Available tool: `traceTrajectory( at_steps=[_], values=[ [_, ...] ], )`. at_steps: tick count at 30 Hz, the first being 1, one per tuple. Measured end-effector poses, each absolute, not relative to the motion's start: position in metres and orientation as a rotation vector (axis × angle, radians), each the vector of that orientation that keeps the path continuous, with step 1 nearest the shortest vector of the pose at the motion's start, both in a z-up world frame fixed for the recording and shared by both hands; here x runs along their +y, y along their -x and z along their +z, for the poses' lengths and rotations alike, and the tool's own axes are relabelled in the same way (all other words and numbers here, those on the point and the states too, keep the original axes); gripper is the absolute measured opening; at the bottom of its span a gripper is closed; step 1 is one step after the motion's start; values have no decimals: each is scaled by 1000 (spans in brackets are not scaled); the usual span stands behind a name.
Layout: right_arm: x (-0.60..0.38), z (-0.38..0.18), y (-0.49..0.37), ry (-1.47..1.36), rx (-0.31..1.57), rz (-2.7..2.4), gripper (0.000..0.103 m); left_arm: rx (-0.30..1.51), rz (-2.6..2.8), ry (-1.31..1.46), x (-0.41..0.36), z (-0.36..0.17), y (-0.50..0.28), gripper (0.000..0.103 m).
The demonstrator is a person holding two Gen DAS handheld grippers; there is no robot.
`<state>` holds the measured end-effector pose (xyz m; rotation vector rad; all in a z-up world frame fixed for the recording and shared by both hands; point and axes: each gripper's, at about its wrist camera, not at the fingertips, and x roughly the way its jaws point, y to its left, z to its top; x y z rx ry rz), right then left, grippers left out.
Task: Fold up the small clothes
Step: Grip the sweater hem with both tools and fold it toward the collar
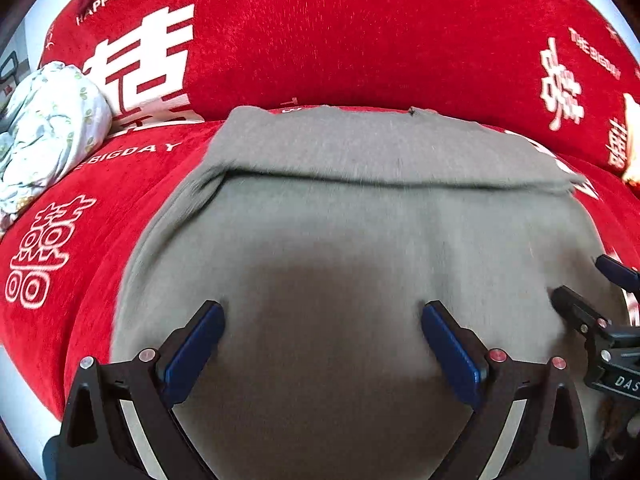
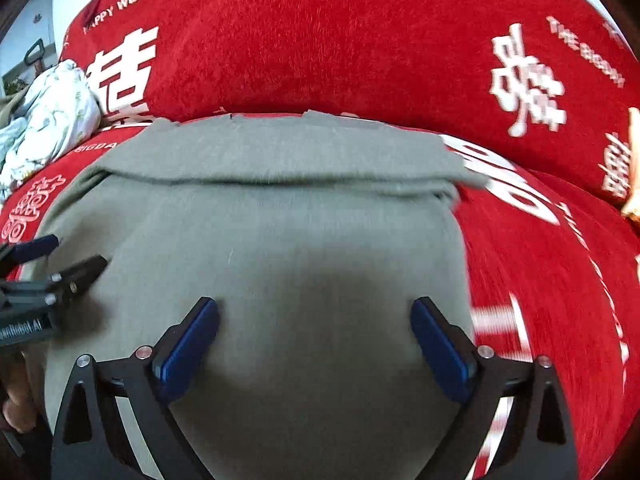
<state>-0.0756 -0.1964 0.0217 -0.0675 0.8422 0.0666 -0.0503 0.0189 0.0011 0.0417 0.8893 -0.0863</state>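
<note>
grey garment [image 1: 360, 240] lies flat on red sofa cover [image 1: 320, 52], far edge already folded toward you. your left gripper [image 1: 322, 316] and right gripper [image 2: 314, 312] hover over near half, both spread wide, grasping nothing, likely ready for next fold.

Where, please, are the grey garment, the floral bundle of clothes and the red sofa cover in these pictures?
grey garment [image 1: 360, 232]: left wrist view, flat middle below the folded-over top.
floral bundle of clothes [image 1: 48, 132]: left wrist view, its crumpled middle.
red sofa cover [image 2: 320, 48]: right wrist view, bare backrest.

Bright even daylight, soft shadow mid-cloth, motion blur at rt side, heavy fisheye warp w/ dark corners
</note>
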Motion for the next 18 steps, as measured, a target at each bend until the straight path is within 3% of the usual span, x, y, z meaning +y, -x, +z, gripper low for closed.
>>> traceTrajectory(
  at_steps=[6,10,18],
  values=[
    [-189,11,168,75,724,6,98,833,-122,-16,46,-7,107,102],
    [-177,4,199,131,743,0,102,802,-141,-39,53,-14,140,102],
    [-174,0,222,165,786,-47,102,916,-70,38,93,-21,158,103]
  ],
)
